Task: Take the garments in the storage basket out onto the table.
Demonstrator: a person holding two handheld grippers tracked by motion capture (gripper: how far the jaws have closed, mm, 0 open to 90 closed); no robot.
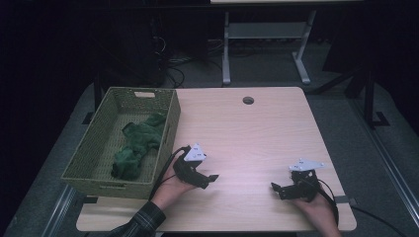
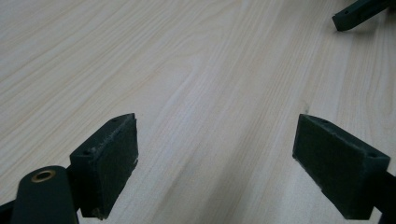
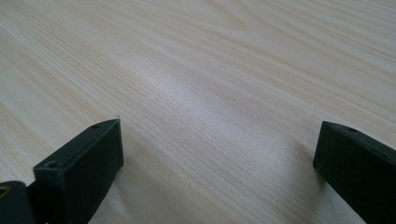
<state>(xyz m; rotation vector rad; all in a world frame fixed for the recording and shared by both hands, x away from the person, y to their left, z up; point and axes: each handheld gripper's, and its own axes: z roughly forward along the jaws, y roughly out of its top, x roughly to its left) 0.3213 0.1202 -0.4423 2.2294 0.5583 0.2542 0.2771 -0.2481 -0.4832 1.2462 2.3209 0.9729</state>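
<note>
My left gripper rests low over the table, jaws spread wide and holding nothing; in the left gripper view only bare wood lies between them, with a jaw tip of the other gripper at the upper right. My right gripper sits near the front edge, jaws equally wide and empty. The two point toward each other, with open tabletop between them and beyond. The cloth lies crumpled in the basket at the table's left edge, just beside my left hand. I can read no writing.
</note>
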